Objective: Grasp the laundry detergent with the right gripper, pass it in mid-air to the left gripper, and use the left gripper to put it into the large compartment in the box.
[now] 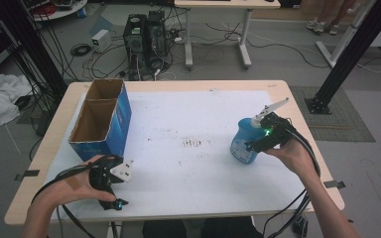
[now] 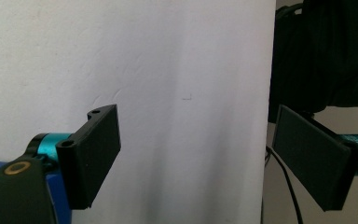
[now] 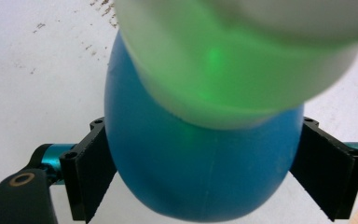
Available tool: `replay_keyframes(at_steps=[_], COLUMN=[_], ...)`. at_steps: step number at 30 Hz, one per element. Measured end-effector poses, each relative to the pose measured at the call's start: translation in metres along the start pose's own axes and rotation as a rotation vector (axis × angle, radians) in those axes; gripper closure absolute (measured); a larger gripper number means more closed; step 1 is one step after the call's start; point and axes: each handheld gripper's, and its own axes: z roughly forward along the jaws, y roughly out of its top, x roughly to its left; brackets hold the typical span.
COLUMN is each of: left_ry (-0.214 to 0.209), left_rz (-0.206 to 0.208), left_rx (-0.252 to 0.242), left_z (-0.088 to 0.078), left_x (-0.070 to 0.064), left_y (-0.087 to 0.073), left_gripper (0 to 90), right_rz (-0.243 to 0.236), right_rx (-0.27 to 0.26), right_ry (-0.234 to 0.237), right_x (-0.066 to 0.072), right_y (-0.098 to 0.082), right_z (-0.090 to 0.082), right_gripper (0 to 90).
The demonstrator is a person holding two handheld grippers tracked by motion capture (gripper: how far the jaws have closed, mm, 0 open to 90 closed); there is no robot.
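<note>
Two grippers here: the right gripper [image 3: 205, 172] is clamped on a blue spray bottle [image 1: 242, 141], well right of the blue cardboard box [image 1: 101, 121]. Left gripper [image 2: 198, 158] sits just in front of that box, jaws wide apart over the white mat [image 1: 198, 163].

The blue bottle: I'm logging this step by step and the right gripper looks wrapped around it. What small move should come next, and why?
Probably a short straight lift. The right gripper has its jaws pressed on both sides of the blue bottle, which stands upright on the white mat. The open blue box sits far across the table, and the left gripper is open and idle, so raising first seems safest.
</note>
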Motion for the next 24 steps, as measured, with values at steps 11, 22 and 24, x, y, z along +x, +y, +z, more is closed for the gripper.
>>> replay_keyframes(at_steps=[11, 22, 24], left_ry=[0.002, 0.003, 0.0], left_rz=[-0.005, -0.007, -0.009], left_rx=[-0.005, -0.003, -0.007], left_z=[0.0015, 0.0018, 0.0028], left_x=[-0.0005, -0.0007, -0.0009], left_y=[-0.0004, -0.001, -0.0014], left_gripper=[15.3, 15.3, 15.3], right_rz=[0.016, 0.013, 0.014], right_rx=[-0.011, -0.03, -0.034], right_ry=[0.001, 0.007, 0.005], right_x=[-0.0009, 0.0019, 0.0014], right_y=[-0.0043, -0.0052, -0.005], right_z=[0.0039, 0.0065, 0.0064], right_gripper=[13.4, 16.1, 16.2])
